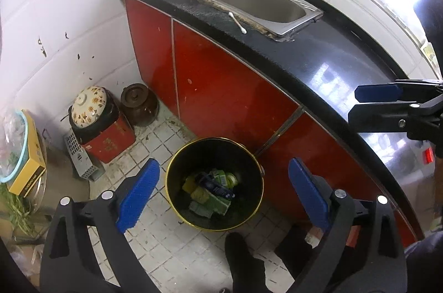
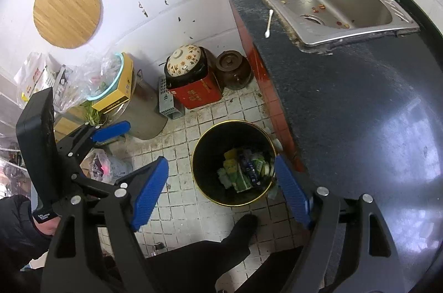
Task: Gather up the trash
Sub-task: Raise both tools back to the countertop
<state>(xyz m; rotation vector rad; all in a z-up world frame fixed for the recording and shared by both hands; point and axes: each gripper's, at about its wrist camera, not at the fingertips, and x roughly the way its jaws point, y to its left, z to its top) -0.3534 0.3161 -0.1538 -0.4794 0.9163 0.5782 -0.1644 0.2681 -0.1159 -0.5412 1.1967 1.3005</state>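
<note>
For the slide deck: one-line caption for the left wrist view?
Both open grippers empty above a black bin of wrappers; cotton swab left on the counter.

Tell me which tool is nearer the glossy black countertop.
Right. The right tool hangs by the glossy black countertop at its front edge; the left tool is farther out over the white tiled floor, above the black gold-rimmed bin.
</note>
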